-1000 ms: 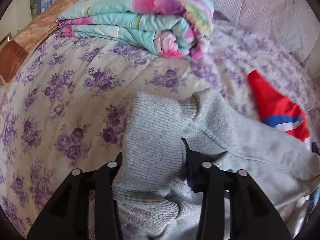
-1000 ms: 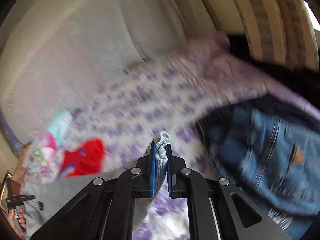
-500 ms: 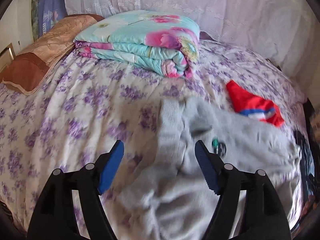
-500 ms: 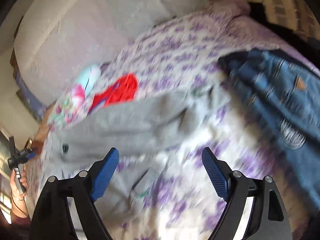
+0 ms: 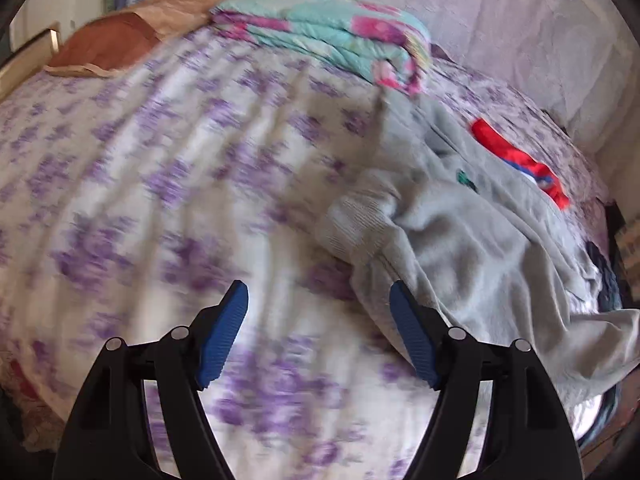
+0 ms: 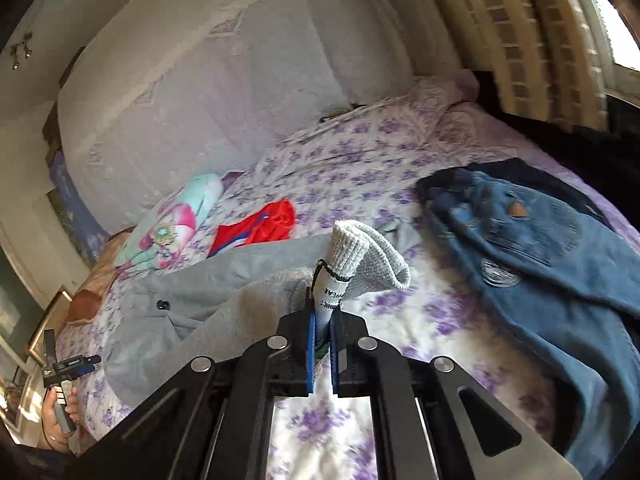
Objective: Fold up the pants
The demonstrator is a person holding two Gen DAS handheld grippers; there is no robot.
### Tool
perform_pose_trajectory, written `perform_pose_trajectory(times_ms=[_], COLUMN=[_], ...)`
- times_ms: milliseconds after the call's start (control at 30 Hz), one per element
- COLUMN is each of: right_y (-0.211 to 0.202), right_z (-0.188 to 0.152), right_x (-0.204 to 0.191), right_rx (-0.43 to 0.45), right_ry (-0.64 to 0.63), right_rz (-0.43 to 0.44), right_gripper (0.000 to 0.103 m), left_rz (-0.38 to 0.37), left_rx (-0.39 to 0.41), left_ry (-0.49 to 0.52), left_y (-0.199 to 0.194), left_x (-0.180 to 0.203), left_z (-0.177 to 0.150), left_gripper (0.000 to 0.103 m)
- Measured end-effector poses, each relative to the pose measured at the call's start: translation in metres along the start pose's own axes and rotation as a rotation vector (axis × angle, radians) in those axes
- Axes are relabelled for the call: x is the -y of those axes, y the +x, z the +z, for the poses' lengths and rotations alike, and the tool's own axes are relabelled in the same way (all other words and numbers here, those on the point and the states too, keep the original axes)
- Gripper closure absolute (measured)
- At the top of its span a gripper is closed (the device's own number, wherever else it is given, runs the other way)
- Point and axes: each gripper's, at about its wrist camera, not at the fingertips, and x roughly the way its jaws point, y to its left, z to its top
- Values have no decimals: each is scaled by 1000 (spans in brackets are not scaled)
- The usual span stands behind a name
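Evidently soft and limp, the grey pants (image 6: 224, 280) drooped where our right gripper (image 6: 322, 344) pinched the ribbed cuff (image 6: 360, 256); our left gripper (image 5: 318, 334) gaped empty, best taking the other cuff (image 5: 356, 224).

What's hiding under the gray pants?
Under the gray pants is the purple-flowered bedsheet, and a red cloth pokes out at their far edge. Anything else underneath is covered.

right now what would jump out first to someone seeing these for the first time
Probably the right gripper, shut on the ribbed cuff of the grey pants and holding it up over the flowered bed. Next, the jeans sprawled to its right. In the left view the left gripper is open with nothing in it, the bright quilt folded far behind.
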Motion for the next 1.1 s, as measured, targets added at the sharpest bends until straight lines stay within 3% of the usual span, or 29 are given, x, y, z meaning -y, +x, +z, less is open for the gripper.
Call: perform_pose_trajectory(times_ms=[100, 200, 300, 367, 400, 533, 667, 700, 733, 833, 900, 1000, 1100], right_y=[15, 31, 34, 33, 32, 35, 44, 44, 44, 39, 36, 16, -7], right_z=[-33, -78, -94, -96, -96, -94, -89, -89, -90, -92, -88, -70, -58], right_x=[29, 57, 69, 66, 62, 71, 71, 71, 72, 73, 72, 62, 48], right_rx=[-140, -231, -202, -189, -189, -196, -187, -184, -178, -142, -120, -59, -45], right_ry=[86, 163, 227, 204, 186, 166, 161, 162, 163, 157, 160, 141, 74], right_rz=[-71, -107, -63, -62, -68, -67, -67, -64, -59, -49, -40, 15, 10], right_gripper=[97, 97, 96, 96, 96, 96, 96, 96, 96, 97, 97, 97, 97], left_rz=[-30, -31, -17, -36, -51, -123, -119, -116, -94, -115, -138, -161, -120], left_rx=[-47, -30, -26, -7, -8, -1, -50, -55, -56, -10, 21, 116, 142], left_ry=[-53, -116, -152, -160, -171, -187, -159, -160, -163, -177, -190, -164, -101], left_y=[27, 44, 42, 30, 25, 13, 38, 45, 52, 48, 34, -19, -62], left_x=[11, 19, 25, 24, 21, 19, 39, 42, 45, 45, 41, 39, 38], left_z=[-2, 3, 5, 6, 7, 9, 16, 16, 15, 13, 13, 12, -5], left_gripper=[32, 19, 17, 32, 35, 35, 33, 37, 59, 80, 84, 86, 85])
